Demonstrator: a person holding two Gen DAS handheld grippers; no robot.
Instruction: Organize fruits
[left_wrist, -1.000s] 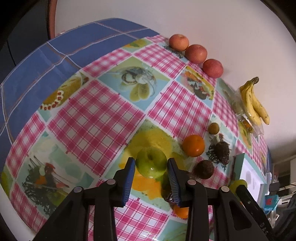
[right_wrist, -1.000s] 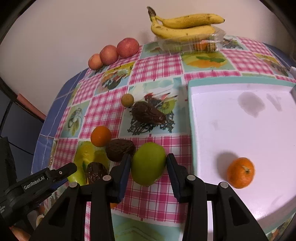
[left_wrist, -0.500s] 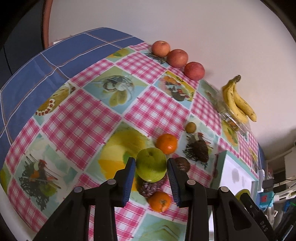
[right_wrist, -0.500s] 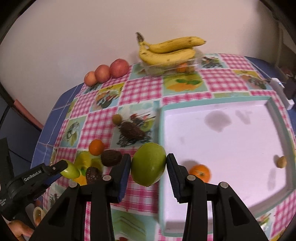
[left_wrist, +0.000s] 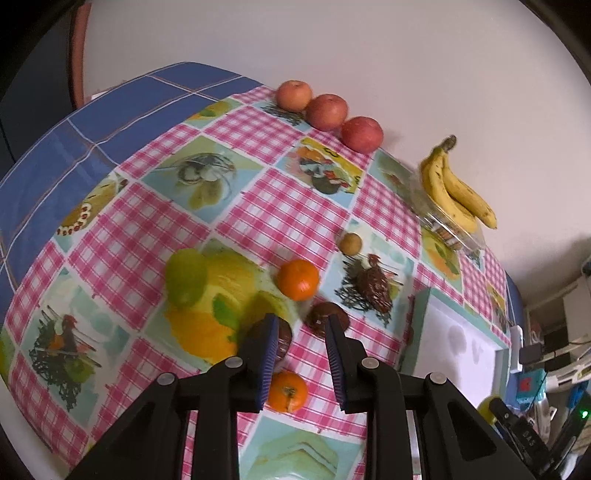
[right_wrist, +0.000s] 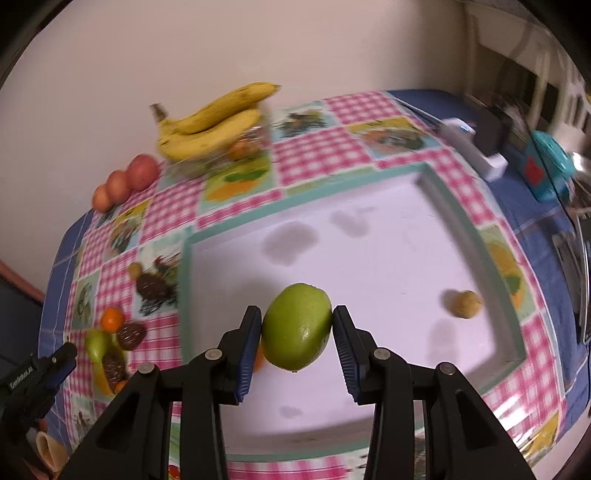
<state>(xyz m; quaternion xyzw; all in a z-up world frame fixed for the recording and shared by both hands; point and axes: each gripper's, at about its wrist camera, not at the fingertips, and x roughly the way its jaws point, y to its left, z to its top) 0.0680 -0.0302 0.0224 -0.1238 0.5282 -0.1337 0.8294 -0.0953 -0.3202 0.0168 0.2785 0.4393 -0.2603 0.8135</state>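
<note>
My right gripper (right_wrist: 297, 334) is shut on a green mango (right_wrist: 296, 326) and holds it above the white tray (right_wrist: 369, 266), which holds a small brown fruit (right_wrist: 463, 303); an orange (right_wrist: 258, 360) peeks out behind the mango. My left gripper (left_wrist: 301, 341) is open and empty above the table. A green apple (left_wrist: 185, 277) lies to its left. An orange (left_wrist: 297, 279), a dark avocado (left_wrist: 325, 315) and another dark fruit (left_wrist: 282, 338) lie near its fingers. A second orange (left_wrist: 287, 392) lies below them.
Three red apples (left_wrist: 327, 112) line the wall. Bananas (left_wrist: 456, 192) rest on a clear punnet. A small brown fruit (left_wrist: 350, 243) and a dark fruit (left_wrist: 373, 286) lie mid-table. A white device (right_wrist: 474, 147) and a teal item (right_wrist: 546, 166) sit beyond the tray.
My left gripper let go of the green apple, which now lies on the table to the left. My right gripper carried the mango further over the tray.
</note>
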